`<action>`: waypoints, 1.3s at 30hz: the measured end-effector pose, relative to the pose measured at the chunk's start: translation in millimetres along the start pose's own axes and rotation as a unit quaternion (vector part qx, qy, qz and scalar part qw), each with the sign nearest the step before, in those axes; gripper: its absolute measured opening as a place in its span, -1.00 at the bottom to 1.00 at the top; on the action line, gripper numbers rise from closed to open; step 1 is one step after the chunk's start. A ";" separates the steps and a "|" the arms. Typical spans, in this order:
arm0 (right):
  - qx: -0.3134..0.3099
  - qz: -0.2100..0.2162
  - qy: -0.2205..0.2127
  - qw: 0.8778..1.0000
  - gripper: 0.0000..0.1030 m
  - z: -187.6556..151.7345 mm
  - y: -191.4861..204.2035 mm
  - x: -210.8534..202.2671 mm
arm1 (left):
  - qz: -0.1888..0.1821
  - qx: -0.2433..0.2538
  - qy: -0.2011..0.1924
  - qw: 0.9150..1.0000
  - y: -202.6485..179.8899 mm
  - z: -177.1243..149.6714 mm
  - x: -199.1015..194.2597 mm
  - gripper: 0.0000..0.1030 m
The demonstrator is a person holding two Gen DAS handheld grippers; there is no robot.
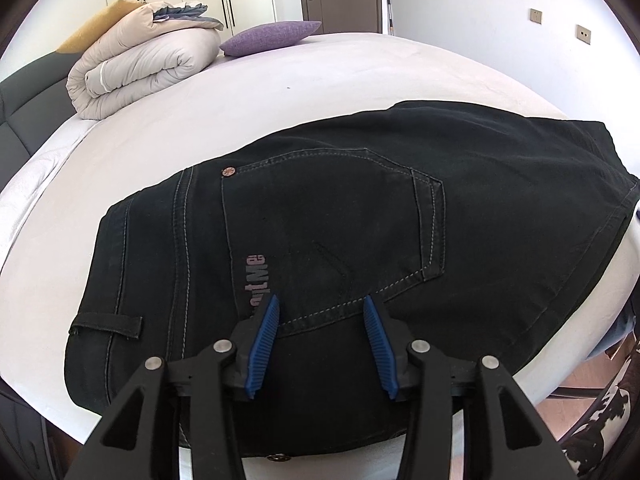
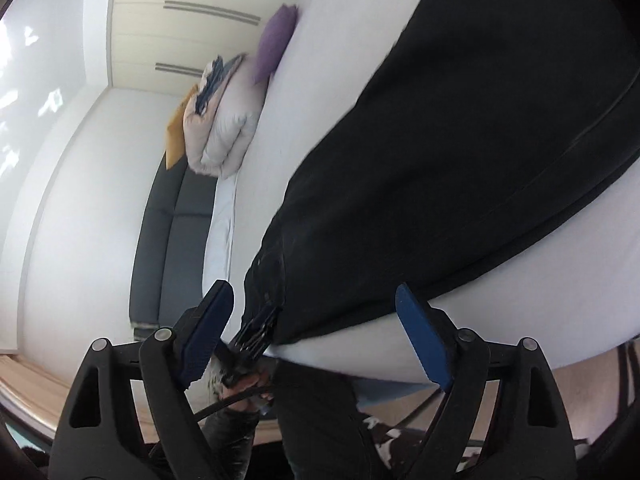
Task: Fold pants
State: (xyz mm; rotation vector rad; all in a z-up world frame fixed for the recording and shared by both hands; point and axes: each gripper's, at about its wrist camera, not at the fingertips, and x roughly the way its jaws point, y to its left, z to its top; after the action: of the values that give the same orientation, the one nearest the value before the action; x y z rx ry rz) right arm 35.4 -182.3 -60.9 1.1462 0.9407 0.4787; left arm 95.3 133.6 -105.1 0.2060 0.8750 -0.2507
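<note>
Black jeans (image 1: 360, 208) lie folded on the white bed (image 1: 280, 92), back pocket up, with the waistband and a belt loop at the left. My left gripper (image 1: 321, 302) hovers low over the pocket's lower seam. Its blue pads (image 1: 266, 332) are apart, with only the flat cloth under them. The right wrist view is rolled sideways and blurred. There the jeans (image 2: 460, 160) fill the upper right. My right gripper (image 2: 313, 287) stands wide open off their near end, holding nothing. The left gripper (image 2: 258, 326) and the hand holding it show between its fingers.
A rolled pale duvet (image 1: 140, 68), a purple cushion (image 1: 272, 36) and a yellow pillow (image 1: 96, 24) lie at the bed's far left. A dark padded headboard (image 1: 24, 112) runs along the left. The bed's edge drops at the right to a floor with a black-and-white rug (image 1: 600, 432).
</note>
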 end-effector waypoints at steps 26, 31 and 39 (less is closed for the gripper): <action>0.087 0.011 0.037 0.995 -0.04 -37.5 -64.2 67.3 | 0.001 -0.002 -0.001 1.000 -1.8 0.7 0.9 -0.07; 0.083 -0.031 0.036 0.995 -0.97 -34.1 -83.4 69.7 | 0.005 0.002 0.002 1.000 -3.2 1.3 1.3 -0.05; 0.069 -0.030 0.030 0.997 -0.99 -45.6 -94.9 64.5 | 0.005 0.010 0.011 1.000 -4.4 2.7 4.2 -0.07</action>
State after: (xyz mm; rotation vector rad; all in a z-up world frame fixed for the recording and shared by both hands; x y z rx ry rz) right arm 20.5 -144.3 -177.4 1.2292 1.0702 0.4067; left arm 98.5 128.1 -107.0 0.2324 0.8929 -0.2486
